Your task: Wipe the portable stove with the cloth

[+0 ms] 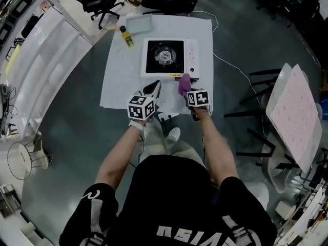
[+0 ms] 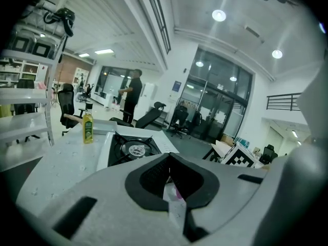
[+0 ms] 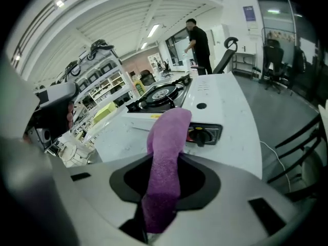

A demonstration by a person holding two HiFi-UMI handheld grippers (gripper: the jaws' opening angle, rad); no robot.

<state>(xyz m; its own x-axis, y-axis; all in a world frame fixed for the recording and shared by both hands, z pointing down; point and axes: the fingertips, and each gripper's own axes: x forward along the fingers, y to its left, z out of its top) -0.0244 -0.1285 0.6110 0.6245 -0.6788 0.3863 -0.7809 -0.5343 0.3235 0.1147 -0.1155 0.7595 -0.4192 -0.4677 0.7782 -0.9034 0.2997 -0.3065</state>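
The portable stove (image 1: pixel 169 58) is white with a black burner top and sits on the white table (image 1: pixel 118 81). My right gripper (image 1: pixel 186 87) is shut on a purple cloth (image 1: pixel 183 84) at the stove's near edge, just by its front panel. In the right gripper view the cloth (image 3: pixel 166 137) stands up from between the jaws in front of the stove's knob (image 3: pixel 204 135). My left gripper (image 1: pixel 154 88) hangs over the table beside the stove's near left corner, jaws together and empty. The left gripper view shows the stove (image 2: pixel 130 148) just ahead.
A yellow bottle (image 1: pixel 126 36) stands on the table left of the stove. A chair with a pale cushion (image 1: pixel 294 111) is at the right, office chairs (image 1: pixel 100 1) behind the table, shelving at the left. A cable (image 1: pixel 230 65) trails off the table. A person (image 2: pixel 132 94) stands far back.
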